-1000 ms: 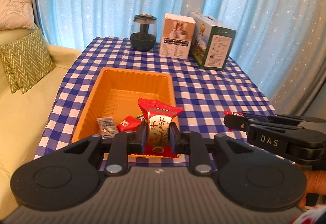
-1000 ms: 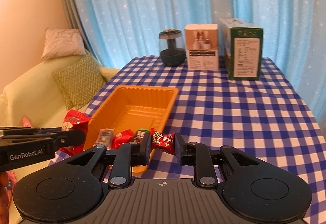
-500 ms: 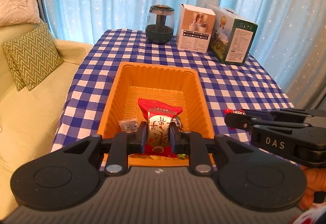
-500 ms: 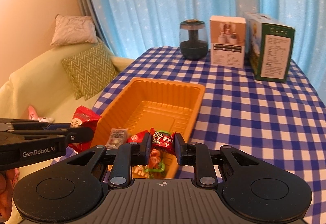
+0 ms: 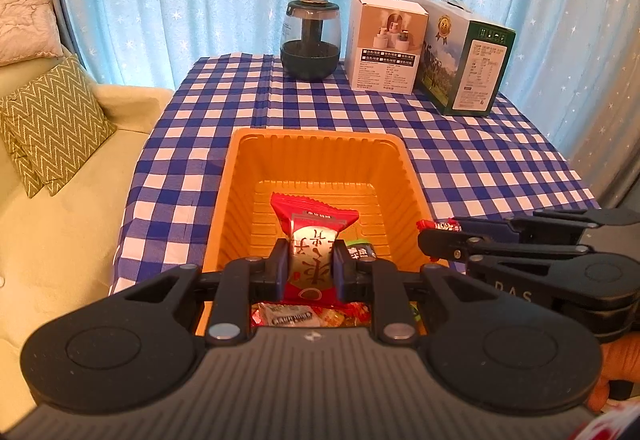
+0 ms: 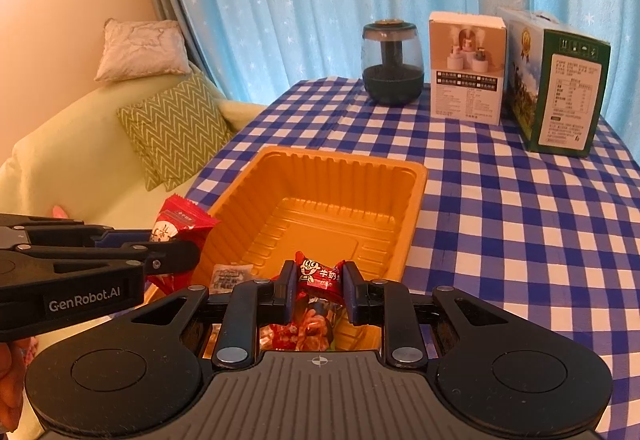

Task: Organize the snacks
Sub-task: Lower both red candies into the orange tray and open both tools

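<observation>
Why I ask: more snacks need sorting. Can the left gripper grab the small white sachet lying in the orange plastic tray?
Probably not yet: the left gripper is shut on a red-and-white snack packet. The white sachet lies uncovered in the orange tray.

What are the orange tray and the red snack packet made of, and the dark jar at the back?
The orange tray looks like thin moulded plastic: ribbed walls, a soft sheen. The red snack packet seems to be glossy printed plastic film, crinkled, with a crimped serrated end. The dark jar appears to be clear glass or hard plastic, dark at the base, under a matte dark lid; which one is hard to tell.
</observation>
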A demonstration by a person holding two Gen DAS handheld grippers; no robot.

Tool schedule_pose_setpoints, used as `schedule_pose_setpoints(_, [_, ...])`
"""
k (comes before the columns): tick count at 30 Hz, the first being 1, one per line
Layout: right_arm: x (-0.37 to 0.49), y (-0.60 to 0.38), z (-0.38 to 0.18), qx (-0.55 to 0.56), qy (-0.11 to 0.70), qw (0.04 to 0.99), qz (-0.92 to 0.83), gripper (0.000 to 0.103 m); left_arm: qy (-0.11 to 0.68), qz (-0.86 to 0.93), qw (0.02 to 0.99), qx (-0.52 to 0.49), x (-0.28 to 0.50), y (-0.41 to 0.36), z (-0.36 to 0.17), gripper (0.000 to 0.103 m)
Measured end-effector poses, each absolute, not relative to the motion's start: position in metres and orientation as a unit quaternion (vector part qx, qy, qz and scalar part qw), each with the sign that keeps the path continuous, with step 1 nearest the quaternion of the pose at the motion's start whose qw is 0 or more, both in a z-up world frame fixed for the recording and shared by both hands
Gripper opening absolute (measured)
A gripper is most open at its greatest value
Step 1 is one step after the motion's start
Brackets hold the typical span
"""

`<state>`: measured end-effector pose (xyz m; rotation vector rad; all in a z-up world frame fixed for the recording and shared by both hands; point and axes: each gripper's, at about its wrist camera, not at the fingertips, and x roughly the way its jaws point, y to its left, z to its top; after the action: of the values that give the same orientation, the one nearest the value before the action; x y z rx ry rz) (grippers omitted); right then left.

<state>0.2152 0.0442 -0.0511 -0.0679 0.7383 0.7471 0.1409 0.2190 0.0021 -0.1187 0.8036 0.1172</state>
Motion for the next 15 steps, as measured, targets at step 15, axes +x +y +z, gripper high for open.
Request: schedule_pose_setpoints(15, [0.236, 0.055, -0.067, -0.019, 0.368, 0.864, 0.343, 0.024, 0.408, 0.046, 0.91, -0.057, 0.169, 0.236, -0.019, 0.02])
